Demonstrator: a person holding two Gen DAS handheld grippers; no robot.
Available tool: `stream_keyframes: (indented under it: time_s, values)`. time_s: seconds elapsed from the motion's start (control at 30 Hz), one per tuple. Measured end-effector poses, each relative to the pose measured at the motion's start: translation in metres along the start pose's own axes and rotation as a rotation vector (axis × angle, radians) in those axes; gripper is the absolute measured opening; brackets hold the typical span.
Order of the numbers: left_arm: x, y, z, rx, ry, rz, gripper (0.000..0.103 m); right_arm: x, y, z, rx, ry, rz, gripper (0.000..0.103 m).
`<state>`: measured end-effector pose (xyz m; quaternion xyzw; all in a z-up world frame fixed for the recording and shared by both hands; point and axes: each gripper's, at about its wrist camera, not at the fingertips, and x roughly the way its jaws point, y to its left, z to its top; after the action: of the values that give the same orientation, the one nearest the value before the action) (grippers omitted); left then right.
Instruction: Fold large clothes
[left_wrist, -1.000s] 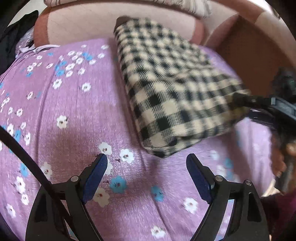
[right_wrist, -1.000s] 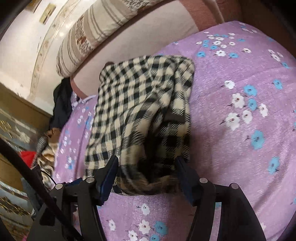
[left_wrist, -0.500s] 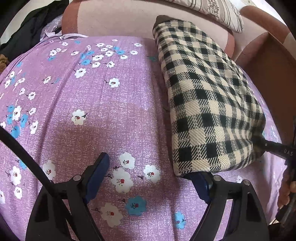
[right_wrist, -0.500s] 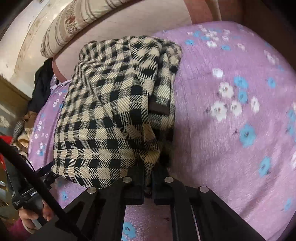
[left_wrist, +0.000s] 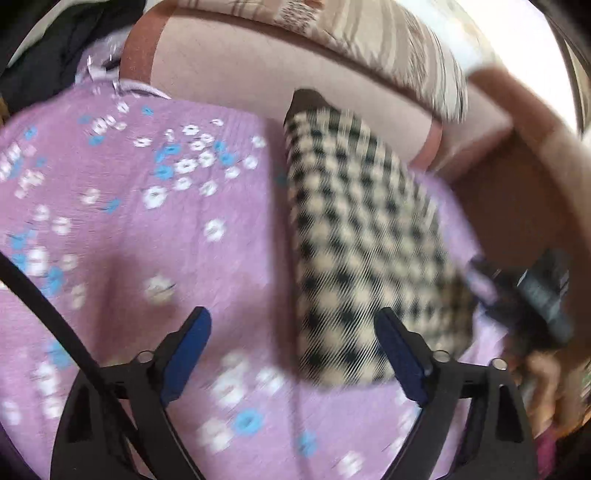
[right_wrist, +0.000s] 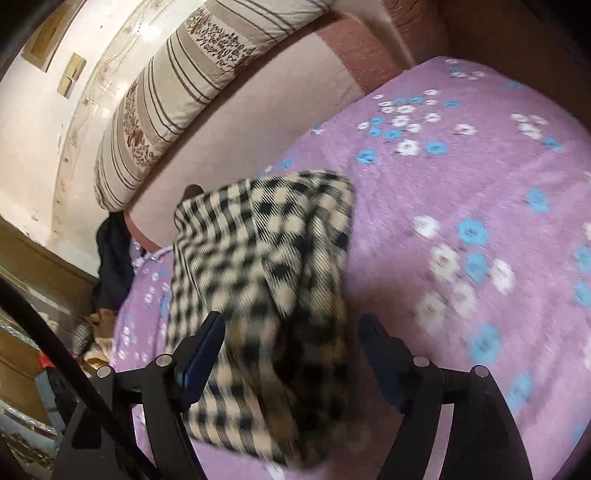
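The checked garment (left_wrist: 365, 240) lies on the purple flowered bedspread (left_wrist: 155, 236) as a folded, elongated bundle. Its long axis runs from the near edge of the bed toward the padded headboard (left_wrist: 236, 74), where its far end sits just beside the headboard base. In the left wrist view, the left gripper (left_wrist: 295, 354) has its jaws spread wide with nothing between them. The garment lies ahead and to the right of the left gripper's centreline, with its near corner close to the right-hand finger (left_wrist: 400, 356); whether the finger touches the cloth cannot be determined because of motion blur. In the right wrist view, the right gripper (right_wrist: 291, 354) also has its jaws spread apart and grips nothing. The near end of the checked garment (right_wrist: 266, 288) falls directly between and below the two fingers, with loose layered edges visible at that end. The right gripper is therefore judged the nearer of the two and is aligned with the bundle's long axis. The left gripper is offset to one side over bare bedspread. The fold appears largely complete; a further fold, if required, would bring the near end toward the headboard end along the long axis. A striped pillow (right_wrist: 177, 96) rests on top of the headboard, and dark clothing (right_wrist: 114, 266) lies at the bed's far corner, well apart from the garment.
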<state>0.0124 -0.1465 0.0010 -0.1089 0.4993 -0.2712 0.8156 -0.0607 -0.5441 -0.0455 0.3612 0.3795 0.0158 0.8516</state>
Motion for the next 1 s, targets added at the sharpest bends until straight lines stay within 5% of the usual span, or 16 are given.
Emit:
stream_keyframes:
  time_s: [0.13, 0.47, 0.53, 0.57, 0.6, 0.73, 1.0]
  values:
    - [0.044, -0.004, 0.024, -0.074, 0.064, -0.065, 0.093, 0.032, 0.007, 0.019, -0.06, 0.029, 0.016, 0.082]
    - [0.103, -0.017, 0.038, 0.032, 0.097, -0.089, 0.1, 0.082, 0.0, 0.026, -0.11, 0.1, 0.117, 0.082]
    - [0.111, -0.028, 0.038, 0.095, 0.104, -0.081, 0.101, 0.086, 0.001, 0.027, -0.111, 0.101, 0.114, 0.053]
    - [0.112, -0.034, 0.038, 0.123, 0.105, -0.087, 0.097, 0.087, 0.001, 0.026, -0.095, 0.103, 0.128, 0.049]
    - [0.112, -0.041, 0.037, 0.15, 0.109, -0.123, 0.073, 0.087, 0.004, 0.025, -0.087, 0.096, 0.137, 0.041]
    - [0.094, -0.057, 0.039, 0.195, 0.084, -0.115, 0.04, 0.068, 0.021, 0.02, -0.1, 0.067, 0.17, 0.026]
    - [-0.004, -0.058, 0.027, 0.259, 0.03, -0.121, 0.036, 0.019, 0.078, -0.02, -0.132, 0.098, 0.278, 0.025]
